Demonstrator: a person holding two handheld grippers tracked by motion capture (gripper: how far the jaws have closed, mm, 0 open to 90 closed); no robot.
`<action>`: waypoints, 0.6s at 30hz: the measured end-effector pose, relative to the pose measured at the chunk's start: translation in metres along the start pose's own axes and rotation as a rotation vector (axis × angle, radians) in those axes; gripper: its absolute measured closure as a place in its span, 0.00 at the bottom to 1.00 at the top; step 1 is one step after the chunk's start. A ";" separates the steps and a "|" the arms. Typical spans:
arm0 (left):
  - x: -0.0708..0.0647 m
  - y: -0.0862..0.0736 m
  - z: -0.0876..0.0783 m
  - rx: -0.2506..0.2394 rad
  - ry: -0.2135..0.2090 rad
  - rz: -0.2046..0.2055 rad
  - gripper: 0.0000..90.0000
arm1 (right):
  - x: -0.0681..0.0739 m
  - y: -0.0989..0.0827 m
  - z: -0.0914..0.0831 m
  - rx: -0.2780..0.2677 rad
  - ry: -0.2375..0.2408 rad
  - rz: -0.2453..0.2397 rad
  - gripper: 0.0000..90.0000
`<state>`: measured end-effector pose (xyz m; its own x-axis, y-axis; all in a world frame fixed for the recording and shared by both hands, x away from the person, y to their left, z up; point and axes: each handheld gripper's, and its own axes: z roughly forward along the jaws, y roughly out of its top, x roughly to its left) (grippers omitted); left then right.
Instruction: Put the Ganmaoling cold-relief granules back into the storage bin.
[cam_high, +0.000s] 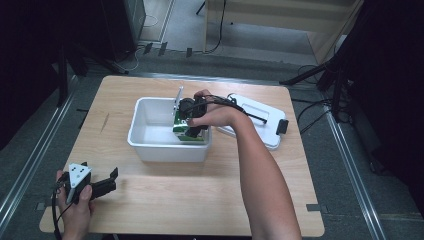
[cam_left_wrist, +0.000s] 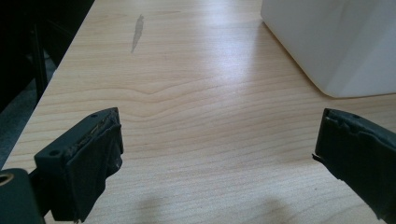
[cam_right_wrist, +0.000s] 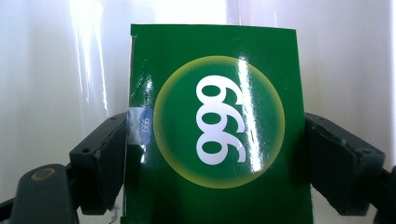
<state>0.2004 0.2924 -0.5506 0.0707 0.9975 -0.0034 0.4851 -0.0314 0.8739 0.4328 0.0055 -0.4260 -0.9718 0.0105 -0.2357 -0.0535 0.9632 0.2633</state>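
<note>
Left tool (cam_high: 111, 176) idles released on desk (cam_high: 200, 200); our right tool (cam_right_wrist: 215, 140) grasps green box (cam_right_wrist: 215, 126), inside white bin (cam_high: 150, 145), unreleased.

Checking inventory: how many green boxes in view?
1: the green box is between the right gripper's jaws inside the white bin. Others may be hidden behind the hand.

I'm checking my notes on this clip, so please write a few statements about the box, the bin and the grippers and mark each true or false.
1. The right gripper holds a green box. True.
2. The box is red. False: it is green with white digits.
3. The box is over the white bin. True.
4. The left gripper grips the bin. False: its jaws stand open over bare table.
5. The white lid covers the bin. False: it lies beside it.
</note>
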 end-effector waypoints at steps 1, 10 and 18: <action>0.000 0.000 0.000 0.000 0.000 -0.001 0.02 | 0.000 0.000 0.002 0.006 0.001 -0.008 0.17; 0.000 0.000 0.000 0.001 -0.001 -0.001 0.02 | 0.001 0.005 -0.001 -0.019 -0.015 0.015 0.16; 0.000 0.000 0.000 0.001 -0.001 -0.001 0.02 | 0.002 0.003 -0.003 -0.024 -0.006 0.019 0.14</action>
<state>0.2006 0.2924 -0.5505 0.0713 0.9974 -0.0044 0.4862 -0.0309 0.8733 0.4299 0.0080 -0.4228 -0.9712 0.0301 -0.2362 -0.0410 0.9560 0.2904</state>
